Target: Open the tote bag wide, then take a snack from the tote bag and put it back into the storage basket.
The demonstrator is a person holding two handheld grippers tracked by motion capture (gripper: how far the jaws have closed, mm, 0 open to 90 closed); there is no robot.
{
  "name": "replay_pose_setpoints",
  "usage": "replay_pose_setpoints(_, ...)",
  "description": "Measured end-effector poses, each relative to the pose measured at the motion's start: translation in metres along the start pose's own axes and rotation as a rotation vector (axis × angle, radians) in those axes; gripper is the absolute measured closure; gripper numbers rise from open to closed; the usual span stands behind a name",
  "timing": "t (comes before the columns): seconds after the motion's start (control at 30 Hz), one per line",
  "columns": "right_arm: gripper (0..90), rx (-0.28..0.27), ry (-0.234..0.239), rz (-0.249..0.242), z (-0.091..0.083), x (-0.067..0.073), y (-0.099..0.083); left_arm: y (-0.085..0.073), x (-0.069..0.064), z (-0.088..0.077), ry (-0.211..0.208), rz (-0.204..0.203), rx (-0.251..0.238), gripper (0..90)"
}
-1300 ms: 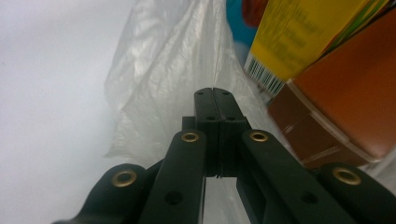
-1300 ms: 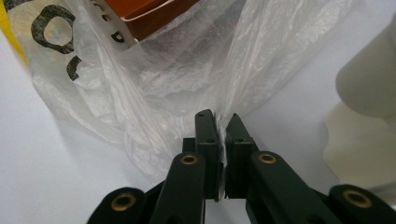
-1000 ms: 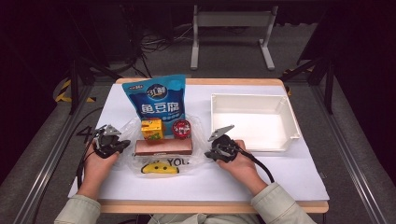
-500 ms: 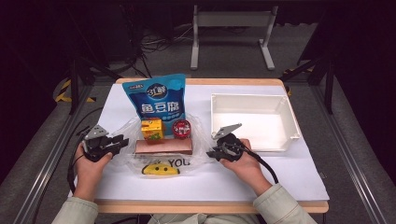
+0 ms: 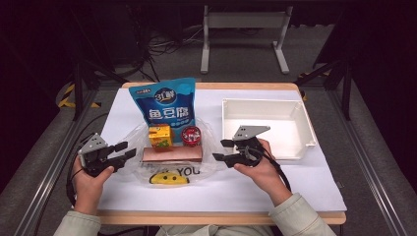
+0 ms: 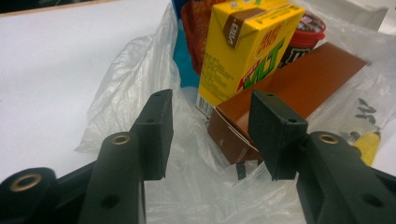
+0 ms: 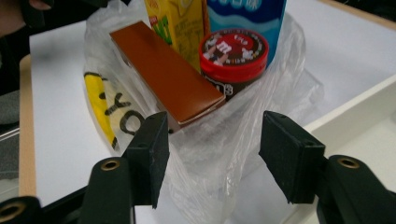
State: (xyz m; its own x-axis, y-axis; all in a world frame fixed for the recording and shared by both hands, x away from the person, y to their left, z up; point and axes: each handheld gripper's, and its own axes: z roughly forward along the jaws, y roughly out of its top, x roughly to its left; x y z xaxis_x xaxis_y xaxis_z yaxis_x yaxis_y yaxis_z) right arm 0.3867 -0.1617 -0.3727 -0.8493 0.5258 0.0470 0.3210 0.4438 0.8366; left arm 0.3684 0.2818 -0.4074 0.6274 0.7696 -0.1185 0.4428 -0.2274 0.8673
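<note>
left tongs (image 6: 210, 135): just opening, wide, plastic bag (image 6: 140, 79) film between | right tongs (image 7: 212, 158): just opening, wide, bag edge between

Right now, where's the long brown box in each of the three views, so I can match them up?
High view: the brown box lies flat at centre left, on the clear plastic bag.
Left gripper view: right of centre, slanting up to the right.
Right gripper view: upper centre left, slanting down to the right.
Shared landmark: the yellow drink carton stands just behind the box.
</note>
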Motion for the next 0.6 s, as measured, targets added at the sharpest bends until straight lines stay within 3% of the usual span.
replay_pose_setpoints(0.3,42.2,-0.071,0.014,-0.022,-0.015,0.006,0.016,0.001,0.001,-0.011,-0.004,-0.026,-0.044,47.9)
replay_pose_setpoints(0.43,41.8,-0.081,0.024,-0.019,-0.017,0.005,0.019,-0.002,0.0,-0.016,0.002,-0.006,-0.035,47.2)
replay_pose_setpoints(0.6,40.9,-0.075,0.042,-0.018,-0.018,0.001,0.026,-0.007,0.004,-0.024,-0.007,-0.028,-0.051,46.9)
